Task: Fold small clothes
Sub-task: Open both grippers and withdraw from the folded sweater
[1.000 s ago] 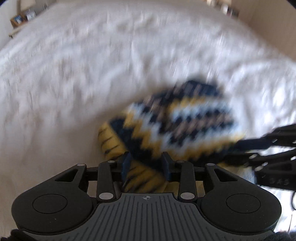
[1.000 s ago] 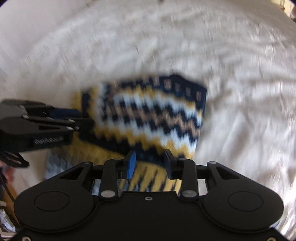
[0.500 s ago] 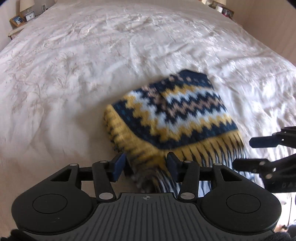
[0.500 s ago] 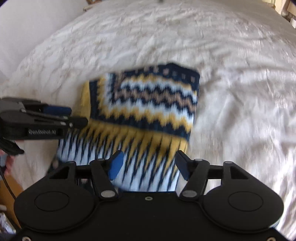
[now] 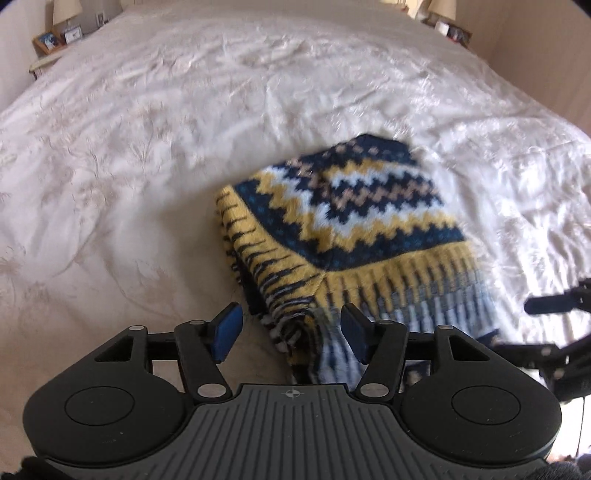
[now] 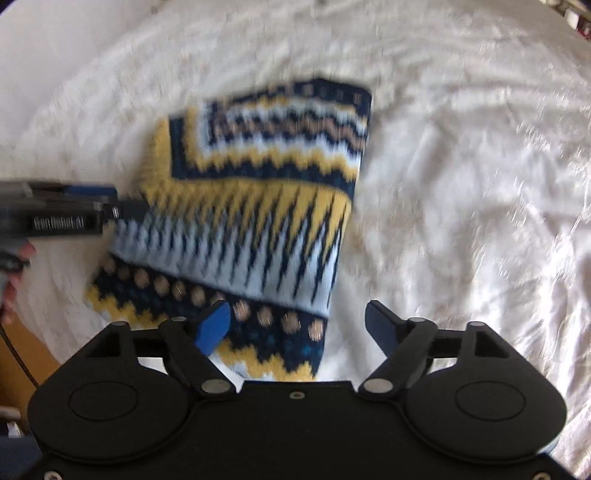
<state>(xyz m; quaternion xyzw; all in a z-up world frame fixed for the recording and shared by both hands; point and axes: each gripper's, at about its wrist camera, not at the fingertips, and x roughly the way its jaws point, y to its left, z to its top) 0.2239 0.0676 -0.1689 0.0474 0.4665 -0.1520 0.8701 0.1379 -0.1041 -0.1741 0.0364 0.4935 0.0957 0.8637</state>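
A knitted sweater (image 5: pixel 347 229) in navy, yellow, white and tan zigzags lies folded on the white bedspread (image 5: pixel 147 147). My left gripper (image 5: pixel 291 326) is open, its blue pads on either side of the sweater's near left corner, not clamping it. My right gripper (image 6: pixel 299 325) is open wide just above the sweater's near edge (image 6: pixel 258 229). The left gripper also shows in the right wrist view (image 6: pixel 74 212) at the sweater's left side. The right gripper shows at the right edge of the left wrist view (image 5: pixel 554 325).
The bedspread (image 6: pixel 461 166) spreads wide around the sweater. A bedside table with frames and a lamp (image 5: pixel 55 35) stands at the far left, and another with small items (image 5: pixel 447 26) at the far right. A wooden edge (image 6: pixel 22 343) is low left.
Both grippers have let go of the sweater and opened. The top part was laid over, and the sweater now rests flat. Both grippers have drawn back toward the near edge.
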